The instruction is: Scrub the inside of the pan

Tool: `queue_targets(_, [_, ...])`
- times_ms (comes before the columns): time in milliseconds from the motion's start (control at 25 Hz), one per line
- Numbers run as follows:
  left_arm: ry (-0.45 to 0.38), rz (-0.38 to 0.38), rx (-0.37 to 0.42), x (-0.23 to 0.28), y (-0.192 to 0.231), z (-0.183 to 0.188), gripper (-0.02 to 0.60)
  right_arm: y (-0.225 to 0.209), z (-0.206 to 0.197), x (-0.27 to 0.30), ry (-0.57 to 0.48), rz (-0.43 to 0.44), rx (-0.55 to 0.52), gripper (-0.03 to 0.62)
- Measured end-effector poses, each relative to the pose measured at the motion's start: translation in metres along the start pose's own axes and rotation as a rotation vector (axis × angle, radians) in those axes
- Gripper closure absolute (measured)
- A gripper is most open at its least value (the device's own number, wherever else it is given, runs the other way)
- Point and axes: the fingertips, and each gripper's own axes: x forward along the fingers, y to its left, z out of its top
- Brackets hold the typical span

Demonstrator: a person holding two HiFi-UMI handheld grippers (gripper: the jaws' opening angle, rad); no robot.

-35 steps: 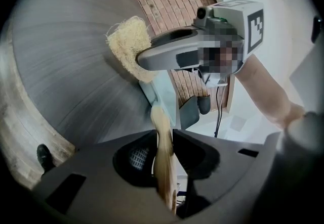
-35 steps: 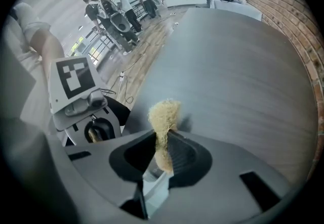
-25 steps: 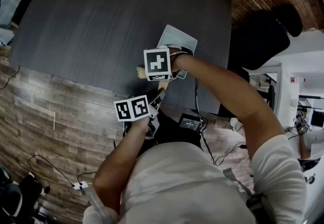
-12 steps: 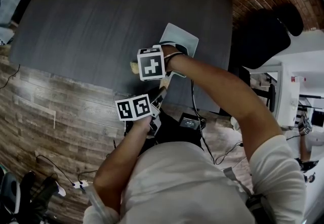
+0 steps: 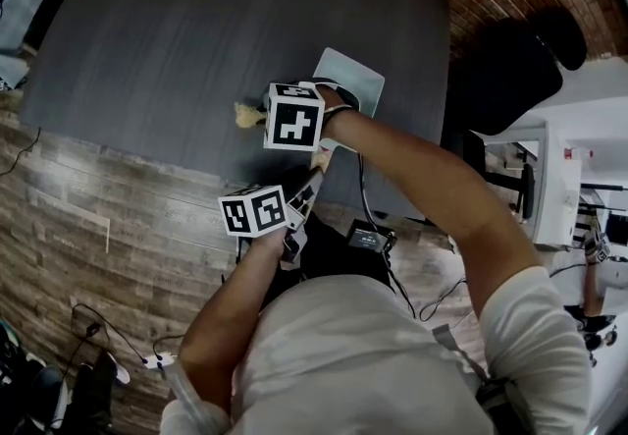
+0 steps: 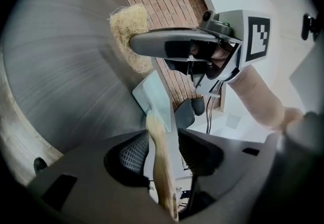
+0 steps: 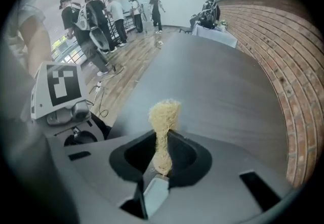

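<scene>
A pale square pan (image 5: 355, 77) with a wooden handle (image 5: 319, 160) lies near the front edge of the dark table (image 5: 196, 30). In the left gripper view the handle (image 6: 158, 152) runs between the jaws of my left gripper (image 6: 162, 149). These jaws are opening: the handle rests by the left pad and a gap shows at the right pad. My right gripper (image 5: 259, 116) is shut on a straw-coloured fibre scrubber (image 7: 163, 117). It holds the scrubber (image 5: 245, 114) over the bare table, left of the pan.
A black office chair (image 5: 510, 65) stands past the table's right edge. Cables and a small black box (image 5: 368, 239) lie on the wood floor by my legs. Several people (image 7: 101, 15) stand far off beyond the table's end.
My right gripper has carried the scrubber leftward and away from the pan, out over the bare table. The left gripper has stayed at the handle.
</scene>
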Motion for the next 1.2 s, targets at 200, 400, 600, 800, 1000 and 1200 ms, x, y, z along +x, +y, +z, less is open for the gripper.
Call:
queue_targets(200, [-0.023,0.007,0.042,-0.013,0.000,0.012,0.396,-0.010,-0.004,-0.017,-0.048,-0.044,0.087,0.517])
queue_targets(400, [-0.059,0.019,0.092,-0.033,-0.002,0.032,0.393,-0.018,-0.005,-0.040,-0.119,-0.106,0.145,0.517])
queue_targets(600, [-0.128,0.015,0.136,-0.062,-0.011,0.056,0.394,-0.019,-0.015,-0.064,-0.169,-0.165,0.210,0.517])
queue_targets(800, [-0.209,-0.023,0.168,-0.091,-0.032,0.074,0.410,-0.011,-0.030,-0.092,-0.215,-0.232,0.282,0.516])
queue_targets(1000, [-0.255,-0.078,0.232,-0.117,-0.061,0.083,0.474,-0.002,-0.038,-0.124,-0.287,-0.318,0.357,0.516])
queue_targets(1200, [-0.265,-0.136,0.289,-0.133,-0.088,0.083,0.514,0.012,-0.043,-0.151,-0.344,-0.390,0.412,0.516])
